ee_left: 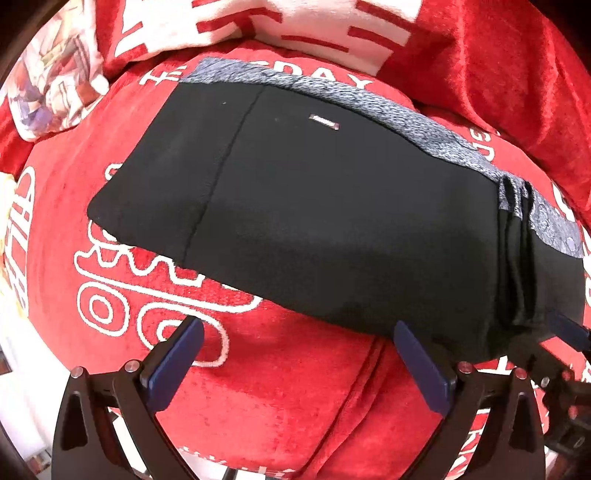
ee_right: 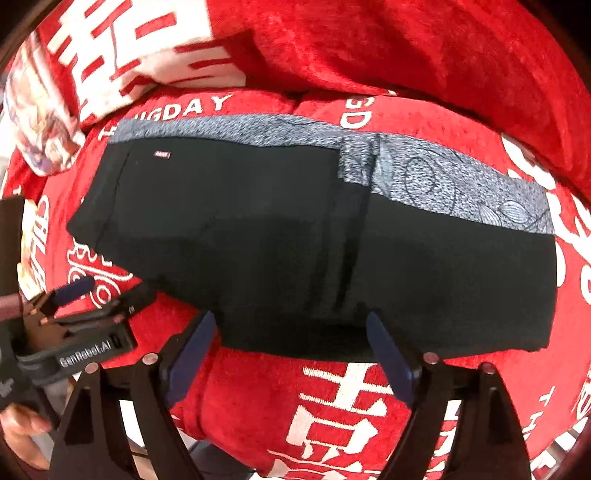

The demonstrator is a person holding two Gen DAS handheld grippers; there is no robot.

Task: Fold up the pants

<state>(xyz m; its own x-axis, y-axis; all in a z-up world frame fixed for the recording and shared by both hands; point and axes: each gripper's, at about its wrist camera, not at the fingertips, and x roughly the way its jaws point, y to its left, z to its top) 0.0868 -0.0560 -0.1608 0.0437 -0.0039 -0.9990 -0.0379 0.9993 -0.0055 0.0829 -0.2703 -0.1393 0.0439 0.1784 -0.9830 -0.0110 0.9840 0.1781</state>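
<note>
The black pants (ee_left: 314,206) lie folded into a compact rectangle on the red blanket (ee_left: 277,387), their grey patterned waistband (ee_left: 388,110) along the far edge. In the left wrist view my left gripper (ee_left: 297,332) hovers open just in front of the near fold, with nothing between its blue pads (ee_left: 173,369). In the right wrist view the same pants (ee_right: 295,240) and waistband (ee_right: 443,181) show. There my right gripper (ee_right: 291,321) stands open over the near edge and its pads (ee_right: 192,358) press on nothing. The left gripper (ee_right: 74,291) appears at that view's left, the right gripper (ee_left: 569,332) at the other view's right edge.
A white pillow with red characters (ee_left: 258,22) lies behind the pants, and a printed cushion (ee_left: 55,74) lies at the back left. Loose red velvet (ee_right: 406,48) is bunched at the back right. A person's hand (ee_right: 22,435) holds the left gripper at the lower left.
</note>
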